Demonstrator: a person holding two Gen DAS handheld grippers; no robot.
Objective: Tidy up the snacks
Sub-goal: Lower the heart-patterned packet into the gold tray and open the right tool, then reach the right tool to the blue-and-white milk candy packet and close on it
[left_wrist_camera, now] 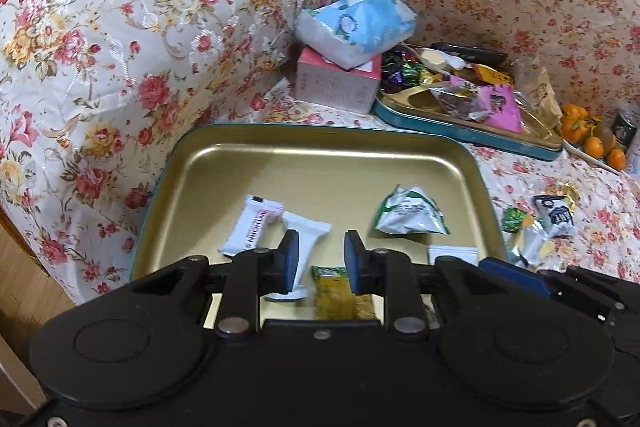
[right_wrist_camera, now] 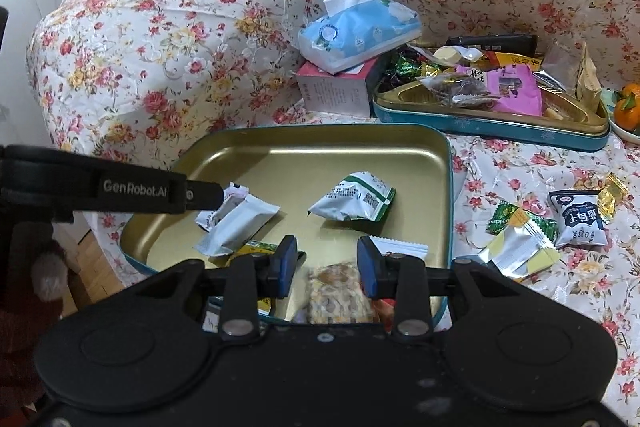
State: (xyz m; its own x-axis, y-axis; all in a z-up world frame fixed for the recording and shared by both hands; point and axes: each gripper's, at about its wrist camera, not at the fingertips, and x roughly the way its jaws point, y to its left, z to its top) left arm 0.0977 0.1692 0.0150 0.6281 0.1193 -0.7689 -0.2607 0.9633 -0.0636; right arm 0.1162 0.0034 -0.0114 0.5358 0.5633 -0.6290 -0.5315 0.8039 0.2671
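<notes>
An open tin tray (right_wrist_camera: 436, 163) lies near on the covered sofa seat (right_wrist_camera: 520, 163), snack packets (right_wrist_camera: 352, 201) in it. Behind it to the right sits a second tin (right_wrist_camera: 480, 125) piled with sweets. Left of that, a tissue pack (right_wrist_camera: 356, 35) rests on a box (right_wrist_camera: 340, 91). Loose packets (right_wrist_camera: 578, 215) lie right of the tray.

Gold tray (right_wrist_camera: 420, 147) holds a few flat snack packets (right_wrist_camera: 354, 197); more packets (right_wrist_camera: 520, 247) lie loose on the floral cover just beside it.
</notes>
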